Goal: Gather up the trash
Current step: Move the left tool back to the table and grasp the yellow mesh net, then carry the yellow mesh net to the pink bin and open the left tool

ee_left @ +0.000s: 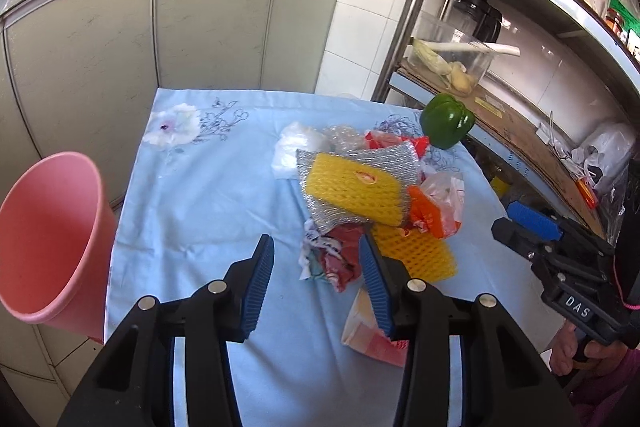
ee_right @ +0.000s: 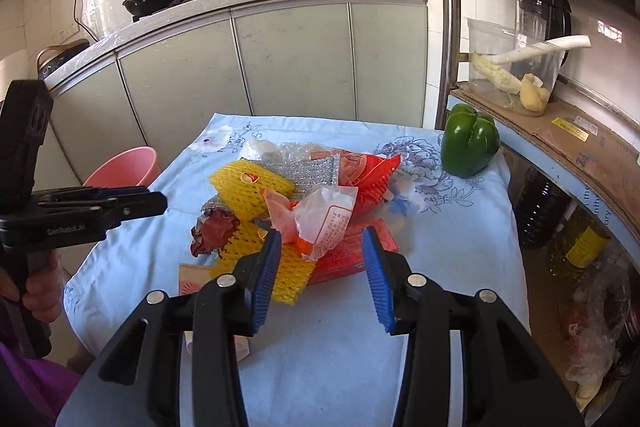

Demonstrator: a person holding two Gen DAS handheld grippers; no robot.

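A pile of trash lies mid-table: yellow foam netting (ee_left: 356, 187) (ee_right: 248, 187), a silver mesh wrapper (ee_left: 384, 157) (ee_right: 312, 171), orange and clear plastic wrappers (ee_left: 436, 207) (ee_right: 320, 215), a crumpled red wrapper (ee_left: 340, 259) (ee_right: 214, 229) and white plastic (ee_left: 294, 147). My left gripper (ee_left: 316, 259) is open and empty, just in front of the crumpled red wrapper. My right gripper (ee_right: 322, 251) is open and empty, over the near side of the pile. A pink bin (ee_left: 48, 239) (ee_right: 124, 169) stands off the table's left edge.
A light blue flowered cloth (ee_left: 200, 195) (ee_right: 440, 247) covers the table. A green bell pepper (ee_left: 446, 121) (ee_right: 470, 143) sits at its far right corner. A shelf rack (ee_left: 520, 131) with a clear tub stands on the right. Grey cabinets (ee_left: 180, 27) stand behind.
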